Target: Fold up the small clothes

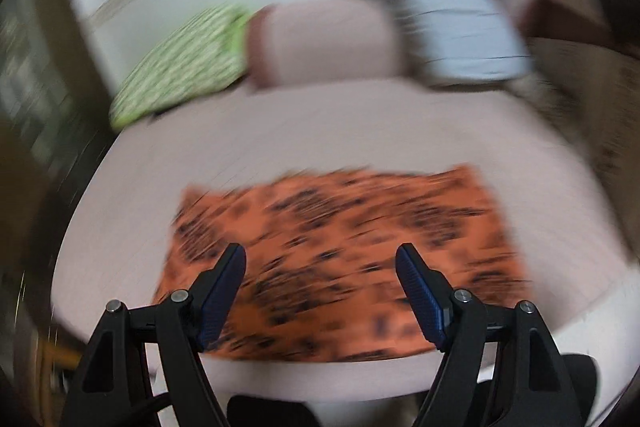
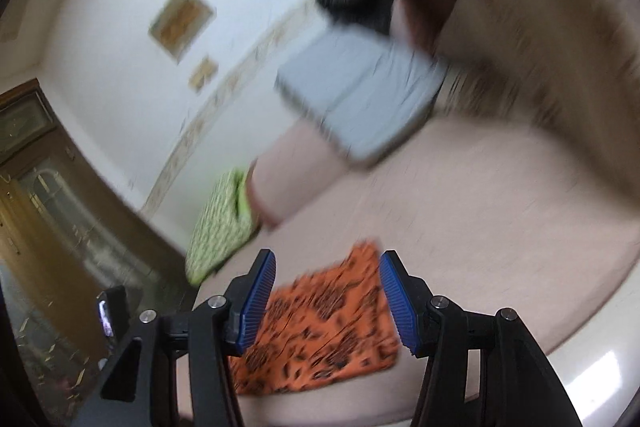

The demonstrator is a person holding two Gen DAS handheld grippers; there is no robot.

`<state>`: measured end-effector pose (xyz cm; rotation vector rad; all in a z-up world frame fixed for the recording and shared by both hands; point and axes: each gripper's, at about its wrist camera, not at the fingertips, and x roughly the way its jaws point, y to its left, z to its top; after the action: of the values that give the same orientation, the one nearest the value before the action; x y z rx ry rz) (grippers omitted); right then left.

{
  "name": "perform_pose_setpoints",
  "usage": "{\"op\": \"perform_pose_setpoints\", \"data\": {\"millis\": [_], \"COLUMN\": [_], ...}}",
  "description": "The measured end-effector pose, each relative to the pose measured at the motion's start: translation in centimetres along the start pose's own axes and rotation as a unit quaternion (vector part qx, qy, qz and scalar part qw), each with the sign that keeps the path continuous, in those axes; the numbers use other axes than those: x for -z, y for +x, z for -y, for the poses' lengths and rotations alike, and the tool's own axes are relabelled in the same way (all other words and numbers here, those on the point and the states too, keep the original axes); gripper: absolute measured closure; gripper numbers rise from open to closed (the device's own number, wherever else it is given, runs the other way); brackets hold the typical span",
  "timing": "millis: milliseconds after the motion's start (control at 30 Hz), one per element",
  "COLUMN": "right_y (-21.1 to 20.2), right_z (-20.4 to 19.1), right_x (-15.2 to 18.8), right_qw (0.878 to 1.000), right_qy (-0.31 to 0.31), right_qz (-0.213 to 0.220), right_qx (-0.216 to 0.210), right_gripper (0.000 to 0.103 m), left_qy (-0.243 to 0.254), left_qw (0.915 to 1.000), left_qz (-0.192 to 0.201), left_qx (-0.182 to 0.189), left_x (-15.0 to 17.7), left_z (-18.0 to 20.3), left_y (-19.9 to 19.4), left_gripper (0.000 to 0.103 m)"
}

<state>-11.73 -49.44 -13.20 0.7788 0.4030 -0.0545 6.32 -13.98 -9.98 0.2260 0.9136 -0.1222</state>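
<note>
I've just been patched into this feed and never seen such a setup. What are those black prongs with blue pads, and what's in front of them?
Each picture comes from a camera on a handheld gripper, looking along its two fingers. One view shows the left gripper, the other the right gripper. Both stand open and hold nothing. Below them an orange black-patterned cloth lies flat on a pinkish bed. Farther back are a green patterned pillow, a pink pillow and a pale blue one. Everything is blurred.
</note>
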Motion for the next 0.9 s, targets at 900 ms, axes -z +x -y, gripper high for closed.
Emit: {"op": "perform_pose_setpoints", "data": {"millis": [900], "right_y": [23.4], "right_z": [-0.3], "right_x": [10.7], "right_qw": [0.979], "right_qy": [0.0], "right_qz": [-0.183], "right_qx": [0.092], "right_gripper": [0.05], "left_qy": [-0.034], "left_qw": [0.997], "left_qz": [-0.069], "left_qx": [-0.015], "left_x": [4.4], "left_z": [-10.0], "left_y": [12.2], "left_gripper": [0.018]}}
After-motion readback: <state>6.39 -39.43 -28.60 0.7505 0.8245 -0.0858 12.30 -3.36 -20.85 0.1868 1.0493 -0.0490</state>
